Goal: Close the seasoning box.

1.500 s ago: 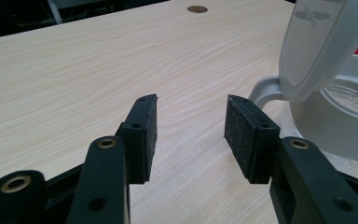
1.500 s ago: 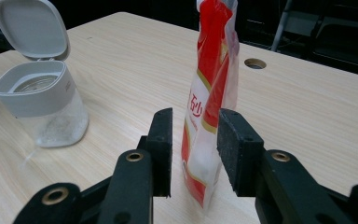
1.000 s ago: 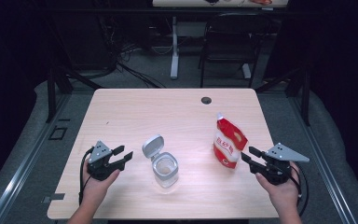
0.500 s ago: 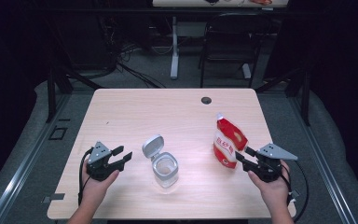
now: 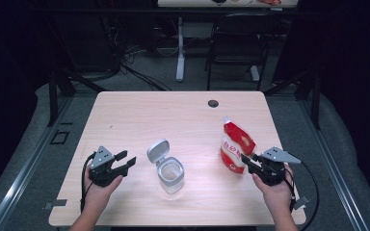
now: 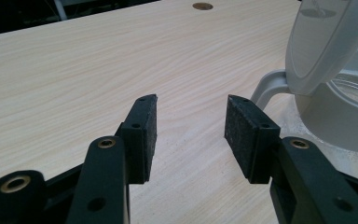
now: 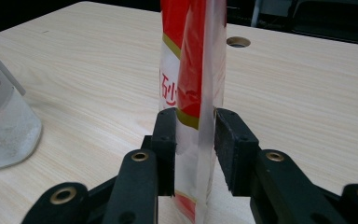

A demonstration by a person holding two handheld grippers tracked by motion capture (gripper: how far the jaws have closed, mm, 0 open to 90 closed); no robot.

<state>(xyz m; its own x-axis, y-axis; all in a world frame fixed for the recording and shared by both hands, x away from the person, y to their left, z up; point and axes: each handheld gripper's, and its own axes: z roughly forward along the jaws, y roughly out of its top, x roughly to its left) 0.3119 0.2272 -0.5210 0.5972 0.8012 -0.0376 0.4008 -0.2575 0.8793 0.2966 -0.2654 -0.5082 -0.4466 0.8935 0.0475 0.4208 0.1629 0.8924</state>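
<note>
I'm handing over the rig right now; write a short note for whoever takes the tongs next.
Right tongs: jaws have just been closing around the upright red pouch's lower edge; firm grip not confirmed.
Left tongs: open, empty, resting beside the clear jar.
Jar stands mid-table, flip lid open, some white grains inside.
Done: pouch reached.
Left: probably secure the pouch, lift it, bring it to the jar.

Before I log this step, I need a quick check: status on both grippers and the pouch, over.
Left gripper open, idle beside the open-lidded jar. Right gripper jaws just closing around the red pouch, which stands upright between the pads; firm grip unconfirmed. Nothing in the way.
</note>
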